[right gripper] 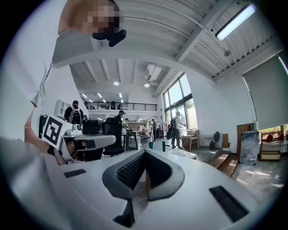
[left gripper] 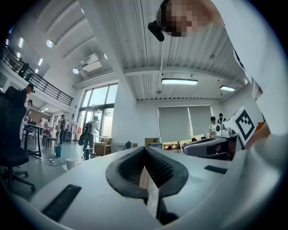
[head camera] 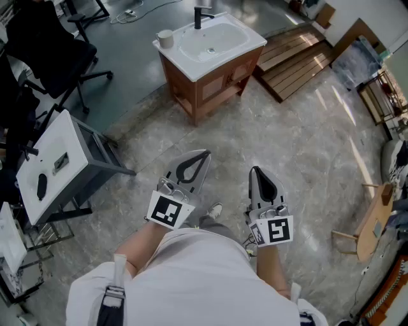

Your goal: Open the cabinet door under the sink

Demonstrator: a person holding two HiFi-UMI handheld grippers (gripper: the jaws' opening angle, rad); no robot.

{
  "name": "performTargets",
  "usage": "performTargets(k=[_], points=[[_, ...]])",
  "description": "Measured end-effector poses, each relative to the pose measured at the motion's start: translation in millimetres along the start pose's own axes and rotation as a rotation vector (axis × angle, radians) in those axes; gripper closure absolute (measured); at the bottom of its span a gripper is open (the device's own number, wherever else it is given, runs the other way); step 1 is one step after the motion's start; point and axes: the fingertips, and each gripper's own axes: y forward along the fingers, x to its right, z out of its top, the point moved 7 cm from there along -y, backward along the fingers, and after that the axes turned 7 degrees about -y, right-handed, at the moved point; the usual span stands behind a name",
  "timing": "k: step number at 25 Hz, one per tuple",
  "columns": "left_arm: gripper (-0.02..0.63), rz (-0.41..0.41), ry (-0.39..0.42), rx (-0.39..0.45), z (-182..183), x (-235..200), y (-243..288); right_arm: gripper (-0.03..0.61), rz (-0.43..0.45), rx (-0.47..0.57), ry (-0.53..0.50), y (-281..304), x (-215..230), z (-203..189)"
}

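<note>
The sink cabinet (head camera: pixel 217 83) is brown wood under a white basin (head camera: pixel 210 39) with a black faucet (head camera: pixel 201 14). It stands across the floor at the top middle of the head view, and its front doors look closed. My left gripper (head camera: pixel 205 153) and right gripper (head camera: pixel 255 170) are held close to my body, well short of the cabinet and pointing toward it. Both are shut with nothing between the jaws: the tips meet in the left gripper view (left gripper: pixel 145 148) and in the right gripper view (right gripper: pixel 145 152). The basin (right gripper: pixel 182 154) shows just past the right jaws.
A white cup (head camera: pixel 166 39) sits on the basin's left corner. A black office chair (head camera: pixel 54 57) and a white-topped grey cart (head camera: pixel 60 162) stand at the left. Wooden pallets (head camera: pixel 296 57) lie right of the cabinet, and a wooden chair (head camera: pixel 373 219) stands at the far right. Several people stand in the background.
</note>
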Motion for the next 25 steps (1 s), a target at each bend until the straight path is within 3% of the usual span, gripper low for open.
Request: performTargets(k=[10,18,25], points=[[0.604,0.037,0.010,-0.008,-12.9,11.0,33.6,0.546,-0.027,0.008,-0.009,3.1,41.8,-12.1],[0.604,0.093,0.023,0.006,-25.7,31.0,64.2,0.546,0.005,0.038,-0.003,-3.2,85.9,-23.5],[0.604,0.102,0.008,-0.014,-36.4,24.1,77.1,0.547,0.016,0.035,0.002,7.5,97.7,-27.0]])
